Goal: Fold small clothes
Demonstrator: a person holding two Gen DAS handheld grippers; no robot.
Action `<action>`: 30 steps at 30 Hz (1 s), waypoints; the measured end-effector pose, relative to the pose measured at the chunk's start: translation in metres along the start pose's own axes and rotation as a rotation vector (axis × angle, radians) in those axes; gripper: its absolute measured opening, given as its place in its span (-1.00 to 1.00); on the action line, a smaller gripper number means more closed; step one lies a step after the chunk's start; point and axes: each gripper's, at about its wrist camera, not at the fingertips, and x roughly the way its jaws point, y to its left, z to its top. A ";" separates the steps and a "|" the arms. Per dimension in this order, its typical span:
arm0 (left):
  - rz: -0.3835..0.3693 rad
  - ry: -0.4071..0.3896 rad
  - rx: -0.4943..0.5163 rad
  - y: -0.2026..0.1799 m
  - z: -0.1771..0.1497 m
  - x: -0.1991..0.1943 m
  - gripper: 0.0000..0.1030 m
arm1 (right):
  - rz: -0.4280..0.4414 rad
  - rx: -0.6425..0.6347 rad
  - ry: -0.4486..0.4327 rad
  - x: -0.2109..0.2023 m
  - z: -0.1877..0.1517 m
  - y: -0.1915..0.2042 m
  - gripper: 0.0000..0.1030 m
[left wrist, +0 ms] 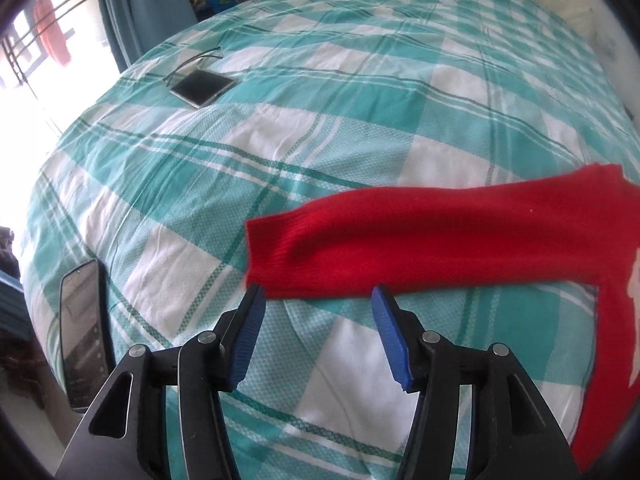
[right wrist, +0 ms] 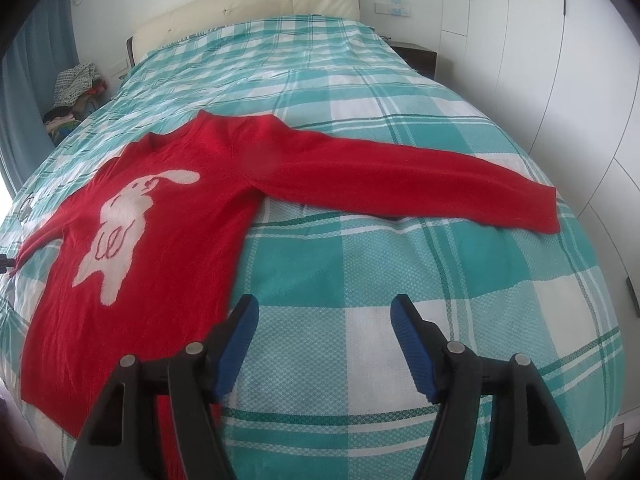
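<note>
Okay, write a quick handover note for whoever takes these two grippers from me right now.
Left gripper: jaws open, empty, just short of the cuff of the near sleeve.
Right gripper: jaws open, empty, over bare bedspread beside the sweater's body.
Red rabbit sweater: flat on the bed, face up, both sleeves spread out.
Done: laid out only; no fold yet.
Left: fold in the sleeves, then the body.
Two phones lie on the bed.

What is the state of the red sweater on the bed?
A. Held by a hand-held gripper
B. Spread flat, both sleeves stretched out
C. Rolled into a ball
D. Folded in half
B: the red sweater lies flat on the bed, sleeves extended to each side.
</note>
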 end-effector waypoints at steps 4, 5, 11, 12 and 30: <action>-0.120 -0.054 0.061 -0.049 -0.030 -0.035 0.41 | -0.012 0.000 -0.015 0.002 0.005 0.001 0.34; -0.157 -0.060 0.077 -0.062 -0.037 -0.042 0.42 | -0.013 -0.001 -0.021 0.003 0.006 0.002 0.34; -0.248 -0.132 0.149 -0.137 -0.069 -0.056 0.61 | -0.024 -0.011 -0.055 0.012 0.003 0.003 0.36; -0.253 -0.134 0.146 -0.146 -0.070 -0.052 0.61 | -0.028 -0.012 -0.064 0.014 0.002 0.001 0.36; -0.169 -0.211 0.156 -0.166 -0.108 -0.007 0.89 | -0.072 0.017 -0.202 0.041 -0.030 -0.043 0.46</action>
